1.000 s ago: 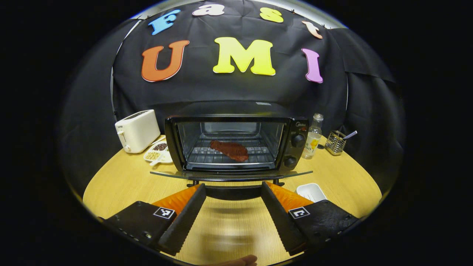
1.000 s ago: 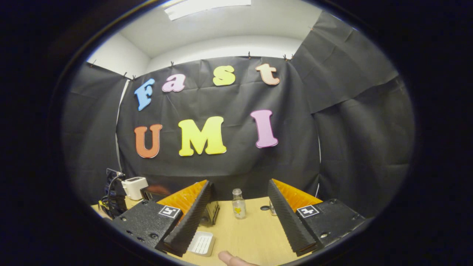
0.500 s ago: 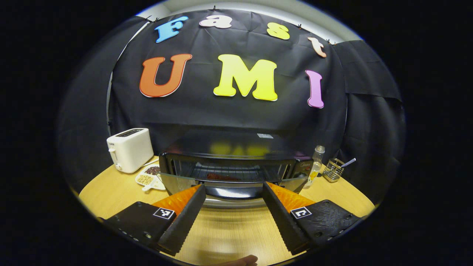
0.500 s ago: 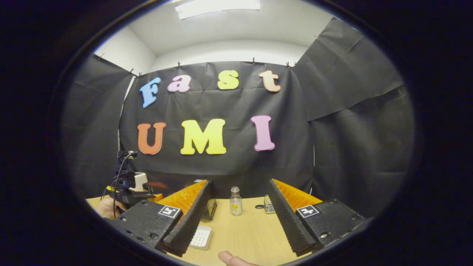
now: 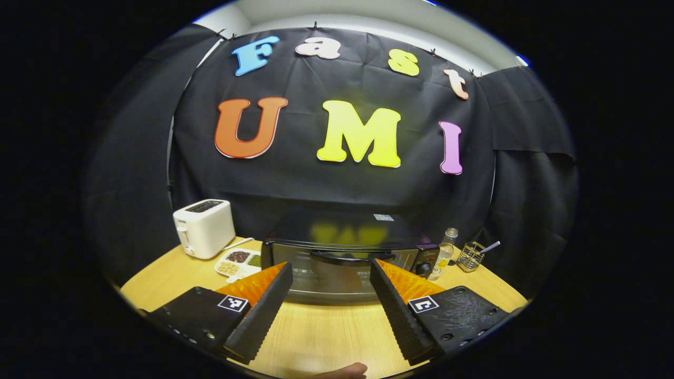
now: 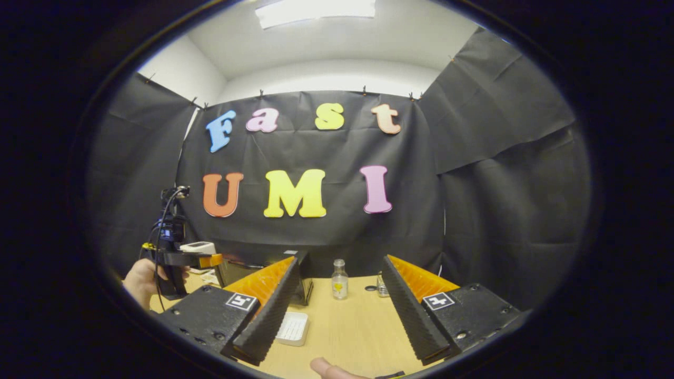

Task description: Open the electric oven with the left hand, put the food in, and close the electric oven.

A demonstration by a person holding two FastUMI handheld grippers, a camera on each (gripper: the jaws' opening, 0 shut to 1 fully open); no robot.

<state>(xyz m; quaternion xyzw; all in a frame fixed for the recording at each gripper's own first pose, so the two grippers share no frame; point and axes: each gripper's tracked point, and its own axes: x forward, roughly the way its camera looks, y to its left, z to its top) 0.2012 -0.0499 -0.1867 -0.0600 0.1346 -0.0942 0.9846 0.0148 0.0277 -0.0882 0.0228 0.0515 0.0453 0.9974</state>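
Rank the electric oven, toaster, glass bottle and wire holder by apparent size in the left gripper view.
1. Electric oven, door shut, clearly the largest.
2. Toaster.
3. Glass bottle and wire holder: these look alike in size, the bottle taller and the holder wider, so I won't rank them.

Oven (image 5: pixel 337 263): shiny black metal, glass door. Table (image 5: pixel 321 337): smooth pale wood. Toaster (image 5: pixel 205 227): smooth white plastic. Wall cloth (image 5: pixel 337 195): matt.
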